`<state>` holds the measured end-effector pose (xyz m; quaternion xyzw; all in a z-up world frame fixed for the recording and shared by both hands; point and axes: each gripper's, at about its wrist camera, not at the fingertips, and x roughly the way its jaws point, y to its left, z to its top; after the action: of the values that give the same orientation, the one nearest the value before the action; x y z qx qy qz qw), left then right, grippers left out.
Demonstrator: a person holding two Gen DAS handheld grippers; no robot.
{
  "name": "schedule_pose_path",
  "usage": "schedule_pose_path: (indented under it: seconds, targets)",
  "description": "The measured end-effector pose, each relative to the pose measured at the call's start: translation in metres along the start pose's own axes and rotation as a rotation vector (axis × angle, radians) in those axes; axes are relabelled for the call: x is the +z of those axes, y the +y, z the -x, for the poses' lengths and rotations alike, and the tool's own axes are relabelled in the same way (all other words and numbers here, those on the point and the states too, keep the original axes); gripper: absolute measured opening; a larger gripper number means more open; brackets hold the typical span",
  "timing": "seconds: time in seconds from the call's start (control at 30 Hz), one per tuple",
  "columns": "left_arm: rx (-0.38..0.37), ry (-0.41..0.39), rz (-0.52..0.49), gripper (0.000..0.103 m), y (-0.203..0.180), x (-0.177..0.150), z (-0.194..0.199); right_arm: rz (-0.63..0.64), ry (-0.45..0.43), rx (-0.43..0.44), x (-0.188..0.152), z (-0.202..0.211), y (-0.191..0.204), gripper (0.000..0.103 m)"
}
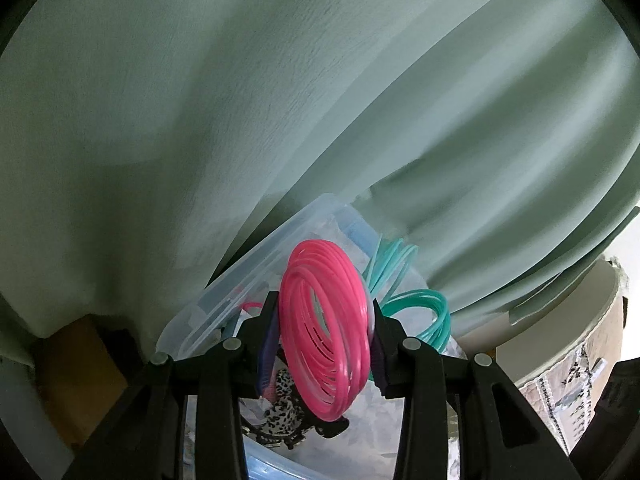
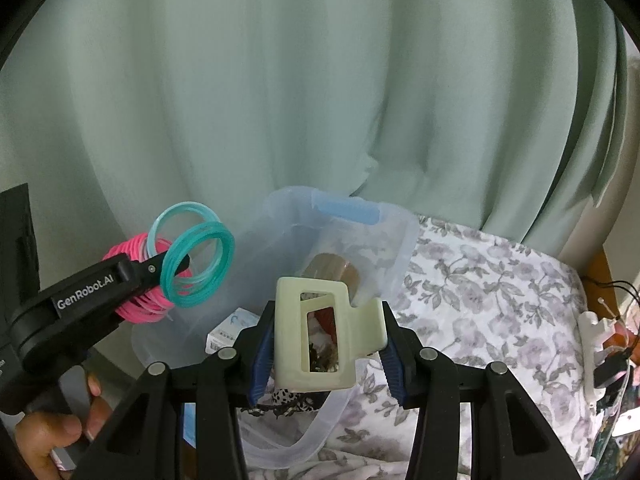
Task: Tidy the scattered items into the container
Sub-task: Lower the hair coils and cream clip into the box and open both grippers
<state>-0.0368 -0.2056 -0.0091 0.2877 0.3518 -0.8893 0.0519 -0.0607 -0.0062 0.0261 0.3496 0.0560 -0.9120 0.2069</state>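
Pink plastic bangles [image 1: 326, 326], clamped between the left tool's [image 1: 323, 336] pads, hang above the clear plastic container [image 1: 240, 276], teal bangles [image 1: 416, 304] alongside. In the right wrist view, the right tool [image 2: 329, 334] grips a cream plastic hair claw [image 2: 320, 334] over that container, which sits on the floral bedsheet [image 2: 480, 280].

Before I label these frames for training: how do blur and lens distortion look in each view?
Left wrist view: pale green curtain streaked by motion blur, pink plastic bangles fairly sharp, black fisheye corners. Right wrist view: sharper, cream plastic hair claw crisp, clear plastic container bowed by the lens.
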Motion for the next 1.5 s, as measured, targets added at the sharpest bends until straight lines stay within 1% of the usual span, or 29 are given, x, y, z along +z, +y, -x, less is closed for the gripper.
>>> schedule_pose_path:
  seconds: [0.37, 0.57, 0.63, 0.73, 0.77, 0.8, 0.9, 1.0, 1.13, 1.4, 1.5]
  targets:
    - [0.031, 0.046, -0.002, 0.04, 0.004, -0.004, -0.02, 0.001, 0.07, 0.012, -0.004, -0.031, -0.001, 0.05]
    - [0.038, 0.061, -0.017, 0.041, 0.0, -0.006, -0.027, -0.015, 0.09, 0.009, -0.005, -0.042, -0.008, 0.05]
    - [0.039, 0.065, -0.021, 0.043, -0.002, -0.007, -0.029, -0.014, 0.096, 0.014, -0.005, -0.046, -0.009, 0.05]
    - [0.045, 0.067, -0.03, 0.05, -0.006, -0.007, -0.03, -0.001, 0.095, 0.014, -0.006, -0.049, -0.008, 0.05]
    - [0.046, 0.068, -0.034, 0.054, -0.008, -0.006, -0.03, 0.005, 0.095, 0.012, -0.006, -0.05, -0.008, 0.05]
    - [0.045, 0.068, -0.04, 0.057, -0.009, -0.006, -0.03, 0.01, 0.095, 0.009, -0.006, -0.051, -0.007, 0.052]
    - [0.049, 0.074, -0.056, 0.062, -0.013, -0.008, -0.032, 0.008, 0.096, 0.016, -0.007, -0.052, -0.008, 0.056]
    - [0.054, 0.074, -0.063, 0.064, -0.012, -0.009, -0.029, 0.011, 0.094, 0.022, -0.007, -0.053, -0.009, 0.057]
    - [0.044, 0.079, -0.051, 0.066, -0.01, -0.01, -0.026, 0.019, 0.092, 0.036, -0.008, -0.053, -0.009, 0.063]
    - [0.054, 0.089, -0.041, 0.068, -0.011, -0.011, -0.024, 0.029, 0.093, 0.048, -0.009, -0.052, -0.006, 0.065]
    - [0.075, 0.098, -0.051, 0.068, -0.014, -0.011, -0.023, 0.037, 0.09, 0.05, -0.01, -0.049, -0.004, 0.065]
